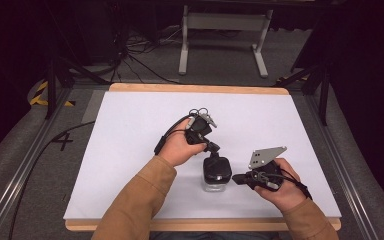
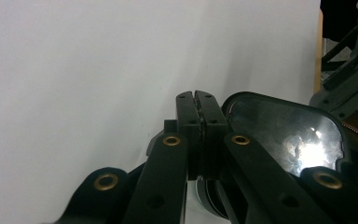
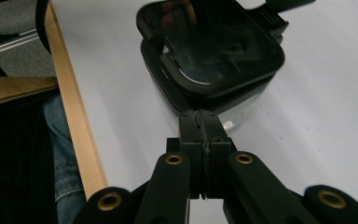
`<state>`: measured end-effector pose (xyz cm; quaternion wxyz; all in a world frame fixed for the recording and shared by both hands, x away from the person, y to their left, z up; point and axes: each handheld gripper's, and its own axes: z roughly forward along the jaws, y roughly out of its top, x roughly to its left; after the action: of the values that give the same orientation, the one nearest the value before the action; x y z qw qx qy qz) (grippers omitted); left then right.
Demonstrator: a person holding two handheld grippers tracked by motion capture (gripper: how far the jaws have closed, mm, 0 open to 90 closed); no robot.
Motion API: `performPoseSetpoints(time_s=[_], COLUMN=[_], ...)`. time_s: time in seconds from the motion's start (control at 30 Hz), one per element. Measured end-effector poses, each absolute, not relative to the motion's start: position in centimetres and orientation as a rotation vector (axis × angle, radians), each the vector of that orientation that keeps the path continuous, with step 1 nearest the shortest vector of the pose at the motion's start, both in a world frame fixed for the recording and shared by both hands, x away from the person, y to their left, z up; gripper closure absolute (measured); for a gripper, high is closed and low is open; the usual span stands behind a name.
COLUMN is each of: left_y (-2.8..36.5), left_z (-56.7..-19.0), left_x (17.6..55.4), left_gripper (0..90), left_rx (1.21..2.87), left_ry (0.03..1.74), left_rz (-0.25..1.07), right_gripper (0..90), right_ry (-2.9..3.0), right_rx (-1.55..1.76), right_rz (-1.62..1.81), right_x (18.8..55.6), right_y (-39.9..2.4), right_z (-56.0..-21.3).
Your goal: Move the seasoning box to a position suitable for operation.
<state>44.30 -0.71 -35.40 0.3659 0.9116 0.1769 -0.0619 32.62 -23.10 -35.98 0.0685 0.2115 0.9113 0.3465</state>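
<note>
White table (image 1: pixel 130 150) first, then the clear container (image 1: pixel 215 184) with its black lid (image 1: pixel 216 168), sitting near my edge between both tools. Left gripper (image 1: pixel 213 148) and right gripper (image 1: pixel 237 179) are both pinched together, holding nothing. I'd guess it's light, stiff and slick-walled, so I'd grab the lid's rim.

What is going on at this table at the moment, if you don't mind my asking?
A person holds a two-jaw gripper in each hand over a white table. Between the grippers stands a small clear container with a black lid, lid on. The left gripper is beside the lid's far side, the right gripper just to the container's right. Both have their jaws shut on nothing, so nothing is gripped.
</note>
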Motion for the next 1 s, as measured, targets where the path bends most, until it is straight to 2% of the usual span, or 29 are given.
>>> performPoseSetpoints(time_s=[0.33,0.4,0.5,0.63,0.77,0.83,1.0], left_y=[-0.7,-0.3,0.6,2.9,4.9,5.4,6.0], left_z=[-35.4,-35.2,-34.6,-32.6,-31.1,-30.8,-31.7], left_x=[44.3,44.2,43.9,42.3,39.0,37.4,34.6], left_gripper=[89.9,85.4,85.4,86.9,88.5,88.7,89.0], left_rx=[2.343,2.341,2.295,2.236,2.227,2.233,2.165], left_ry=[0.470,0.485,0.505,0.511,0.483,0.462,0.437], left_rz=[-0.156,-0.118,-0.114,-0.079,-0.048,-0.029,-0.089], right_gripper=[90.0,90.0,90.0,90.0,90.0,90.0,90.0], right_ry=[2.737,2.735,2.732,2.731,2.732,2.725,2.705], right_rx=[0.621,0.620,0.620,0.622,0.609,0.603,0.602], right_rz=[1.097,1.102,1.108,1.117,1.129,1.136,1.159], right_x=[32.5,32.5,32.6,32.7,32.8,32.8,32.9], right_y=[-22.5,-22.4,-22.4,-22.4,-22.3,-22.3,-22.1], right_z=[-35.9,-35.9,-35.9,-35.8,-35.6,-35.4,-35.1])
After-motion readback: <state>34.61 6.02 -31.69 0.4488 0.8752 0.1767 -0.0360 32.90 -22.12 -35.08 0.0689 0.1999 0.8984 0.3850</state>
